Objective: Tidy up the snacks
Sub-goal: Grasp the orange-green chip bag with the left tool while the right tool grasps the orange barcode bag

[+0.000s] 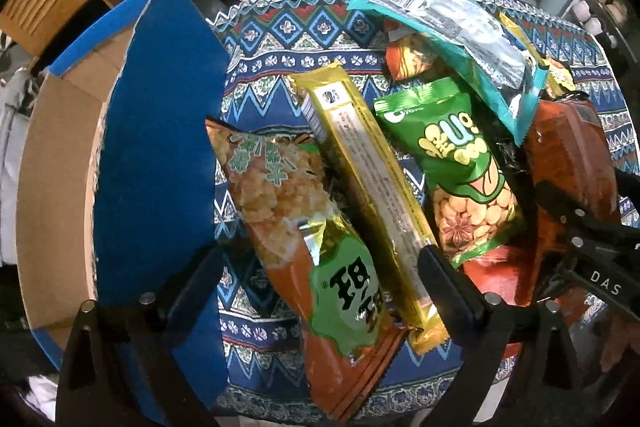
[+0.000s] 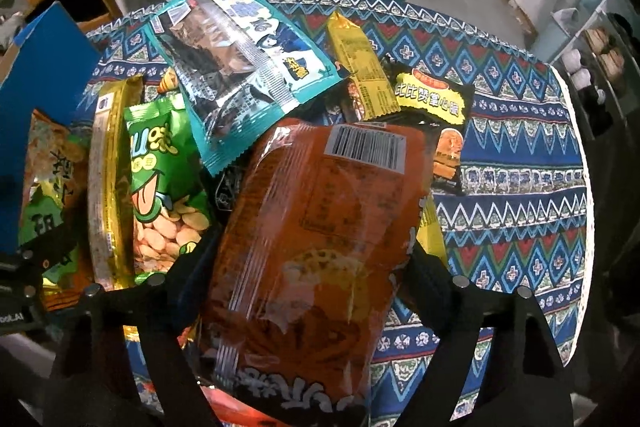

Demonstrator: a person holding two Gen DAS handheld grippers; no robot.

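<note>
Looking down: I see a heap of snack packets on a round table (image 2: 532,163) with a blue patterned cloth.
Left gripper (image 1: 320,267): my jaws stand wide apart, one finger over the blue flap, the other beside the gold bar; the pads press on nothing, though the rice-cracker bag lies between them.
Rice-cracker bag (image 1: 288,227): orange and green, flat on the cloth, just beside the blue box flap.
Gold bar (image 1: 372,183): long gold wrapper, leaning against the rice-cracker bag on one side and the green bean bag on the other.
Green bean bag (image 1: 460,167): lies between the gold bar and the large orange packet.
Right gripper (image 2: 308,267): my fingers straddle the large orange packet (image 2: 320,219); I cannot tell whether the pads press on its sides.
Teal packet (image 2: 244,75): lies on top of the heap, overlapping the green bean bag and the orange packet.
Black-and-yellow packet (image 2: 436,103): beyond the orange packet, next to a small yellow packet (image 2: 360,63).
Box (image 1: 60,187): open cardboard with blue outer faces, beside the table edge.
</note>
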